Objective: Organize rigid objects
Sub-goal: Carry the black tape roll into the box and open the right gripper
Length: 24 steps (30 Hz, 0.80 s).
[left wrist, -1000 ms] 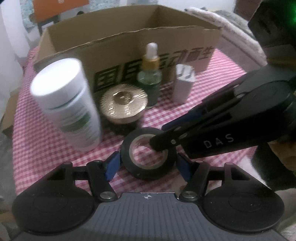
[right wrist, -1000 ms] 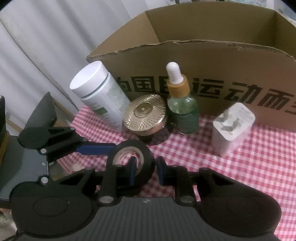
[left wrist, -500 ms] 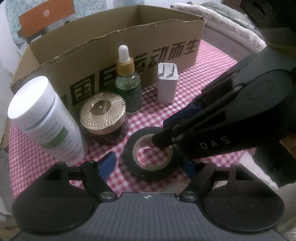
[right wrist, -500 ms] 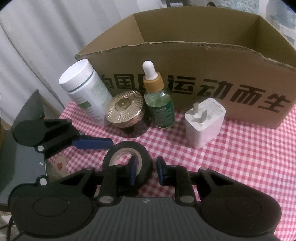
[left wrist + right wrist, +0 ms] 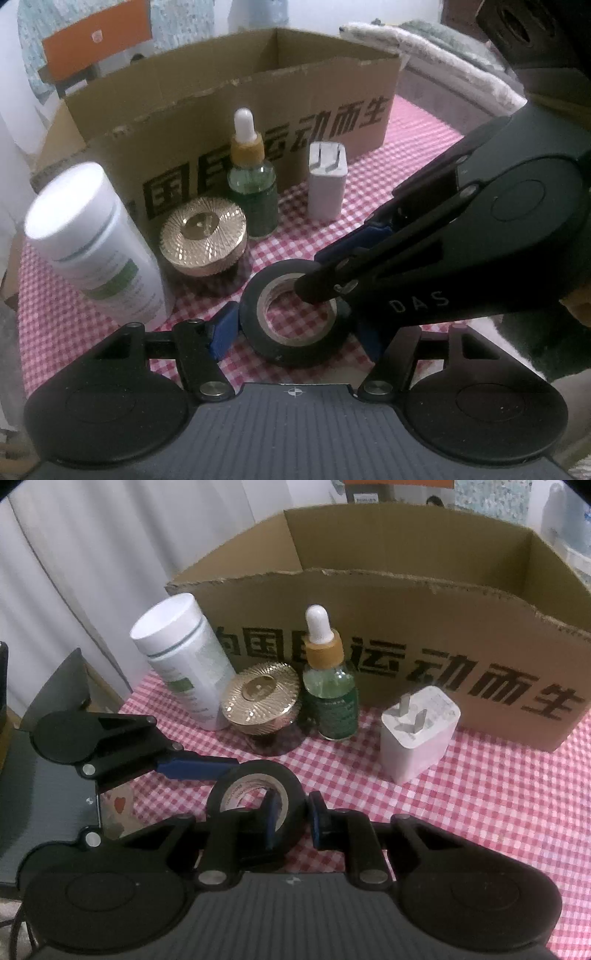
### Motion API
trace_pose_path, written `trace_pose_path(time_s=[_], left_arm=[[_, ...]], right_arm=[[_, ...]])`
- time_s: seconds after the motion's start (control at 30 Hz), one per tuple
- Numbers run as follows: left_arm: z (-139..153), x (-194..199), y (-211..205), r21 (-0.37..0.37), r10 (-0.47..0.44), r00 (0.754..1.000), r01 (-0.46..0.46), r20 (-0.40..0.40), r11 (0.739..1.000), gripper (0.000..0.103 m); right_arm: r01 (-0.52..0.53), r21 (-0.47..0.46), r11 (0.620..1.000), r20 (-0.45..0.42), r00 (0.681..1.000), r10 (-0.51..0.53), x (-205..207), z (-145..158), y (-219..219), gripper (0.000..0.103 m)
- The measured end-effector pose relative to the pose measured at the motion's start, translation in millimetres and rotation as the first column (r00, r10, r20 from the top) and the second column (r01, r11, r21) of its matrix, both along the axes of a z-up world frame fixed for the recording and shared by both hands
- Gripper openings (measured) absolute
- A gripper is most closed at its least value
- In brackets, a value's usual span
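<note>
Black electrical tape roll (image 5: 295, 317) lies flat on a red-and-white checked surface (image 5: 498, 805), caught between two hand-held grippers at once. From the left, the left gripper (image 5: 295, 332) straddles the roll across its full width, one blue pad touching the roll's outer edge on the near-left side while the other pad is mostly hidden behind the roll and the second tool; its jaws have just been closing around the roll, and whether both pads press on it cannot be told. Reaching in from the right, the right gripper (image 5: 291, 819) pinches the roll's wall narrowly, one finger inside the cardboard core and the other against the outer rim. Behind the roll stand, side by side, a white plastic bottle (image 5: 184, 661) with a green label, a gold-lidded jar (image 5: 262, 698), a green dropper bottle (image 5: 330, 686) with a white bulb, and, a little apart, a white plug adapter (image 5: 417, 734) with its prongs up. An open cardboard box (image 5: 443, 635) printed with black characters rises directly behind the row.
</note>
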<state>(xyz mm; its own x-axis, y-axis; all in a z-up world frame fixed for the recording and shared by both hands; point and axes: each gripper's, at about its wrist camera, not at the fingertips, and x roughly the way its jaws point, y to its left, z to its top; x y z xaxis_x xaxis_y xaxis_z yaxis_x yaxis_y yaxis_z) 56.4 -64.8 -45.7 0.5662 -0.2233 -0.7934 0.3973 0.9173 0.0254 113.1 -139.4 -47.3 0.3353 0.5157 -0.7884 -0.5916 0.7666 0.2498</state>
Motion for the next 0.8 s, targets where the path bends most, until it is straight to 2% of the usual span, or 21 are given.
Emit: trace_pose_path(time_s=[0.13, 0.3, 0.43, 0.53, 0.6, 0.67, 0.8], left_arm=[[20, -14, 4, -0.010, 0.004, 0.998, -0.003, 0.061, 1.000, 0.067], [61, -28, 11, -0.005, 0.000, 0.983, 0.001, 0.185, 1.000, 0.067], [99, -27, 16, 0.024, -0.006, 0.957, -0.001, 0.290, 1.000, 0.067], [122, -8, 20, 0.030, -0.002, 0.947, -0.008, 0.320, 1.000, 0.067], [131, 12, 25, 0.022, 0.001, 0.950, -0.008, 0.311, 1.000, 0.067], [133, 40, 33, -0.004, 0.012, 0.964, -0.011, 0.265, 1.000, 0.067], [124, 102, 47, -0.057, 0.046, 0.994, -0.040, 0.104, 0.998, 0.067]], right_arm=[[0.002, 0.003, 1.000, 0.043, 0.999, -0.002, -10, 17, -1, 0.020], [-0.009, 0.010, 1.000, 0.153, 0.988, 0.007, -26, 57, -1, 0.020], [-0.028, 0.031, 0.999, 0.267, 0.963, 0.019, -32, 100, 0, 0.020], [-0.050, 0.040, 0.998, 0.345, 0.938, 0.033, -23, 131, 3, 0.020], [-0.062, 0.043, 0.997, 0.374, 0.927, 0.041, -10, 146, 9, 0.020], [-0.072, 0.045, 0.996, 0.377, 0.925, 0.050, 9, 156, 14, 0.020], [-0.078, 0.062, 0.995, 0.286, 0.956, 0.058, 67, 156, 24, 0.020]])
